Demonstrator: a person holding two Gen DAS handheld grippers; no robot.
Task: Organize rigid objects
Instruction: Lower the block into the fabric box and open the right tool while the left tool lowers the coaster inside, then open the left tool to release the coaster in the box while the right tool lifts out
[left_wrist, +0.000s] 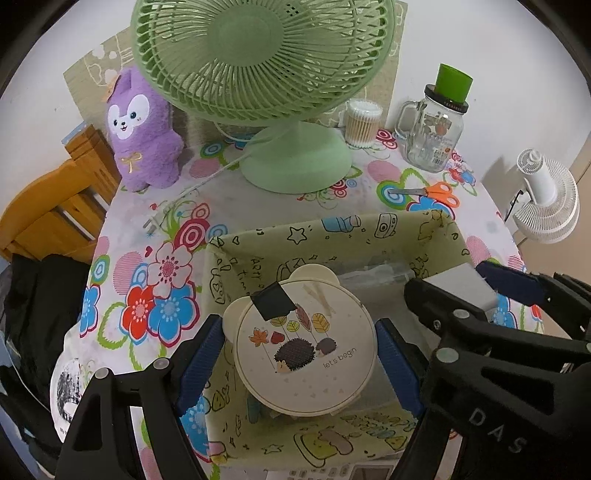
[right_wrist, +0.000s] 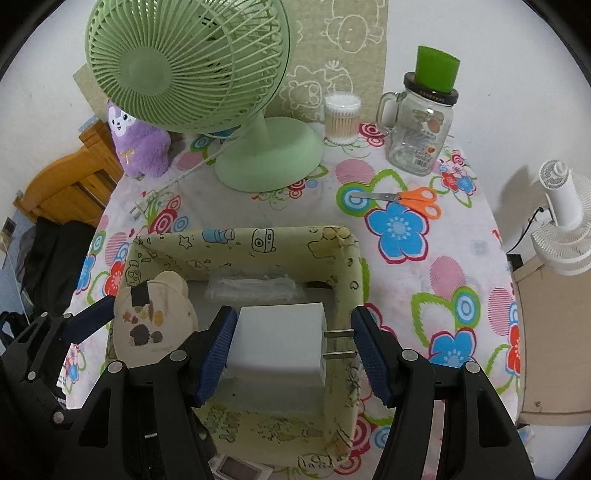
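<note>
A green fabric storage box (left_wrist: 332, 229) (right_wrist: 243, 240) stands on the flowered table. My left gripper (left_wrist: 301, 363) is shut on a round cream tin (left_wrist: 306, 350) with hedgehog art and bear ears, held over the box's left half; the tin also shows in the right wrist view (right_wrist: 155, 325). My right gripper (right_wrist: 291, 354) is shut on a white plug adapter (right_wrist: 277, 343), its two prongs against the right pad, held over the box's right half. The right gripper also shows in the left wrist view (left_wrist: 476, 291). A clear plastic packet (right_wrist: 255, 286) lies inside the box.
A green desk fan (left_wrist: 258, 66) (right_wrist: 192, 74), a purple plush (left_wrist: 142, 129), a cotton-swab tub (left_wrist: 362, 123), a glass mug jar with a green cup (left_wrist: 432, 129) and orange scissors (right_wrist: 406, 199) sit behind the box. A wooden chair (left_wrist: 55, 206) is left, a white fan (right_wrist: 565, 221) right.
</note>
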